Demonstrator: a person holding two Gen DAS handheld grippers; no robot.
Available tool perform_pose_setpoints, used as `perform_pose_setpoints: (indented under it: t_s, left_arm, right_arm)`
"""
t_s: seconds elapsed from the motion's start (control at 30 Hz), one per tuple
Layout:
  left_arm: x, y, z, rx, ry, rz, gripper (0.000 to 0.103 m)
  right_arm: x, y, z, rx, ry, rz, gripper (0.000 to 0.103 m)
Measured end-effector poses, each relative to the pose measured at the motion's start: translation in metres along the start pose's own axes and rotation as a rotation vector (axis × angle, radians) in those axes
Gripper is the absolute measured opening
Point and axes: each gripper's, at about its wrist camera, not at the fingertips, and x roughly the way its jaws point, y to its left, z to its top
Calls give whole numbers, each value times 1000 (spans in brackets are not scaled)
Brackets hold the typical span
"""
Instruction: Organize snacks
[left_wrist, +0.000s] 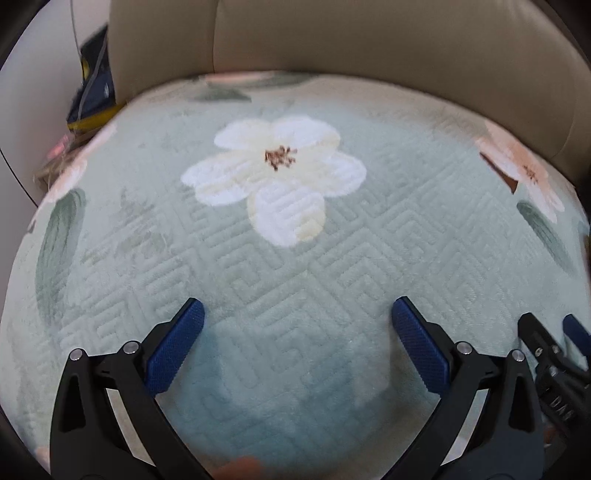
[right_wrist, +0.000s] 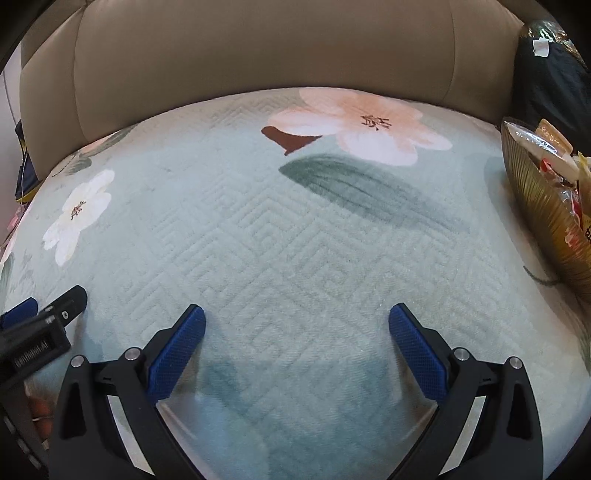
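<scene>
Both tools, left (left_wrist: 297, 314) and right (right_wrist: 297, 319), gape wide, snacks (right_wrist: 561, 177) far right.

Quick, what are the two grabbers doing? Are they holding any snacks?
Left gripper: open, holding nothing, over the flowered cushion.
Right gripper: open, holding nothing.

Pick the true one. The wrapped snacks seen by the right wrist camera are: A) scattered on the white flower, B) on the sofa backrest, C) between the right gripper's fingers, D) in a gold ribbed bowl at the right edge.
D: the wrapped snacks sit inside the gold ribbed bowl at the right edge; the right gripper is open and empty.
</scene>
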Motion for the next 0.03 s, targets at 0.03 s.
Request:
perform_pose_setpoints:
  t_s: [0.03]
  left_arm:
    - [-3,-1,-7,8,-50,7,100]
  right_arm:
    - [0,0,0,4,-7,-1,98]
